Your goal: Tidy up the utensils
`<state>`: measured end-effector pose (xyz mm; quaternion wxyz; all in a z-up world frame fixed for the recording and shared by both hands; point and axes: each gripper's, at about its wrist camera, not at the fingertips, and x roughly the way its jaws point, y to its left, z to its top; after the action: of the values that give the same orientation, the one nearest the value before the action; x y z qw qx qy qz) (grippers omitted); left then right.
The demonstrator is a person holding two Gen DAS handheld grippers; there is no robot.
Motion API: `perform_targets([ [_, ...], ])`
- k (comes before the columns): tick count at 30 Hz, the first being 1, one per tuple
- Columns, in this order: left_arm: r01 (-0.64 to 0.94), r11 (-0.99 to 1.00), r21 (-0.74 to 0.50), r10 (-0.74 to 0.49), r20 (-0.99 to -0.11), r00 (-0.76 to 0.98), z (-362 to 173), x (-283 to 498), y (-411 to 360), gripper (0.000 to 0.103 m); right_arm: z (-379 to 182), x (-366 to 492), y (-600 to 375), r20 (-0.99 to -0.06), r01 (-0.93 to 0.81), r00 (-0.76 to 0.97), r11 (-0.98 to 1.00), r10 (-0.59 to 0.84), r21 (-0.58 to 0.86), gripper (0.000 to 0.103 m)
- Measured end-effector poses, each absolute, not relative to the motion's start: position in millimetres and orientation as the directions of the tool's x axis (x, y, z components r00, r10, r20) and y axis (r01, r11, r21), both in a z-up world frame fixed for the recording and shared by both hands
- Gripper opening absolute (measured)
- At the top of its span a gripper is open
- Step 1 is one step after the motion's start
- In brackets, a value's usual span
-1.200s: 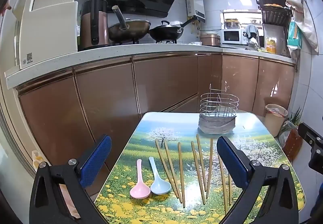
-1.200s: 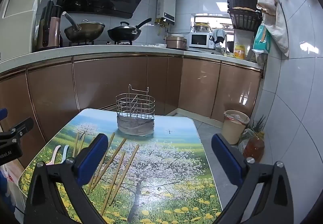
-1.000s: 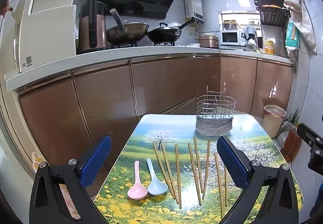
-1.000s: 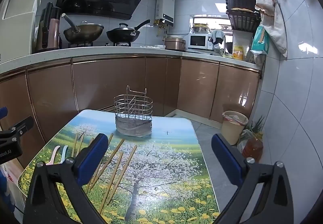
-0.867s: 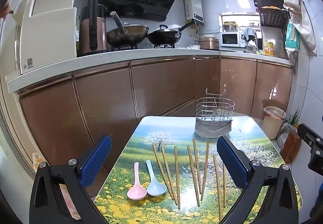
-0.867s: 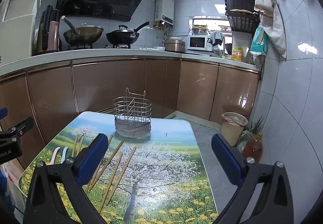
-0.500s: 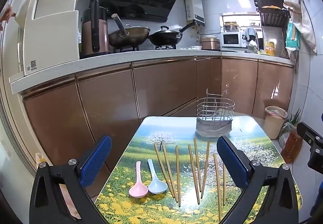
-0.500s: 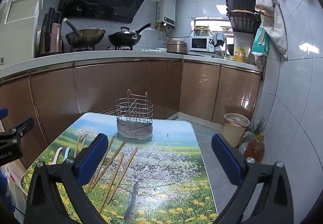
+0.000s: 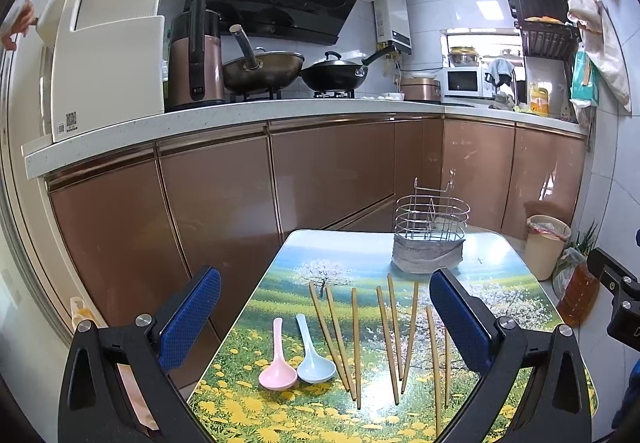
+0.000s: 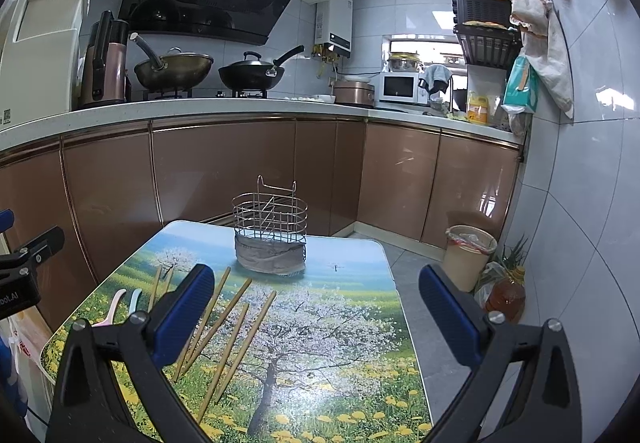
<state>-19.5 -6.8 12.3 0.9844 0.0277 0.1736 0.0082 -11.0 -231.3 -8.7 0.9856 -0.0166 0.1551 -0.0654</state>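
The chopsticks (image 9: 384,335) are lying flat on the table (image 9: 360,255) in the lower middle of the left wrist frame, framed between the two blue pads (image 9: 191,319) of the left gripper (image 9: 324,323), but lower and further forward, not touched. This gripper is standing wide apart and is gripping nothing. The long axis of the sticks is running away from the fingers, toward the wire holder (image 9: 430,231) at the far end of the table, in the right centre of the frame. The pink spoon (image 9: 278,361) and the blue spoon (image 9: 312,355) are resting just beside the sticks, on their left, bowls toward the camera.

The right gripper (image 10: 316,315) is also spread and is carrying nothing. In its frame the chopsticks (image 10: 232,327) are sitting at the lower left, behind its left pad (image 10: 180,313), and the holder (image 10: 270,231) is above centre.

I judge the left hand is the nearer one and is looking along the sticks.
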Motion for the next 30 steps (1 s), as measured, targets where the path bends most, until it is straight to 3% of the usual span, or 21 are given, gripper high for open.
perform_targets([
  [30,0.019,0.998,0.058,0.004,-0.378,0.926,-7.9,13.0,3.5,0.103,-19.5,15.7,-222.6,-0.310,0.126,0.940,0.989,-0.143,-0.071,0.103],
])
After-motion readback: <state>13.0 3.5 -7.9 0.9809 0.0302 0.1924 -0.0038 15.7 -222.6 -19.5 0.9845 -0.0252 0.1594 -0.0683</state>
